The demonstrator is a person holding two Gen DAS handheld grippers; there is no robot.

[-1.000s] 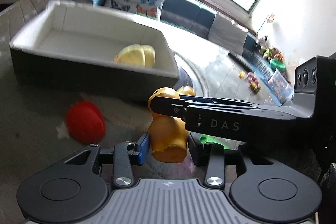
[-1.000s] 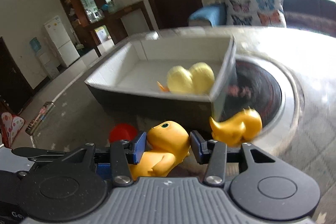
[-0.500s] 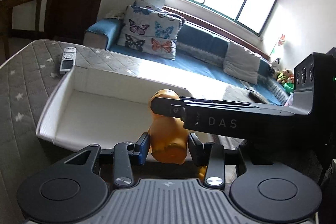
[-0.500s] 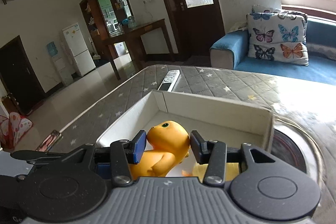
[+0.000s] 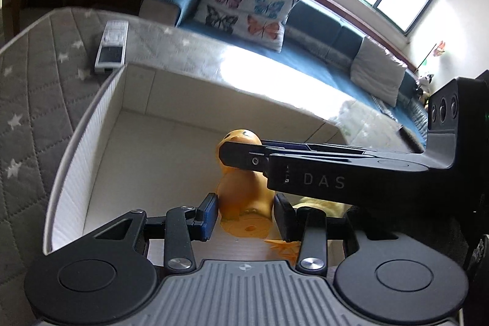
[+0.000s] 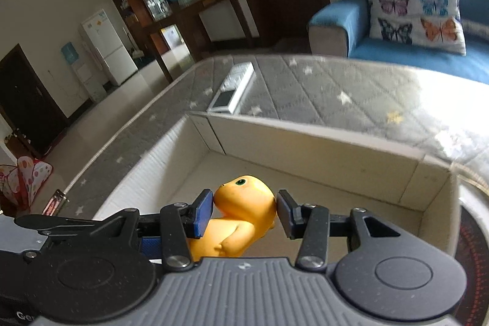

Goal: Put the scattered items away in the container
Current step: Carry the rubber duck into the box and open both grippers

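Observation:
Both grippers hold one orange toy dinosaur (image 5: 243, 197) over the inside of the white-lined container (image 5: 76, 161). My left gripper (image 5: 246, 217) is shut on its lower body. My right gripper (image 6: 244, 213) is shut on its head (image 6: 247, 197), and shows in the left wrist view as a black arm (image 5: 321, 173) crossing from the right. The container's far wall (image 6: 305, 155) stands just beyond the toy. A pale yellow duck (image 5: 318, 206) lies in the container, mostly hidden behind the right gripper.
A white remote control (image 5: 111, 46) lies on the grey star-patterned table cover (image 5: 33, 75) behind the container; it also shows in the right wrist view (image 6: 233, 89). A blue sofa with a butterfly cushion (image 5: 244, 8) stands beyond the table.
Both grippers have carried the orange dinosaur up from the table beside the container and over its near wall, then lower inside it. The red toy and the second orange toy have left view.

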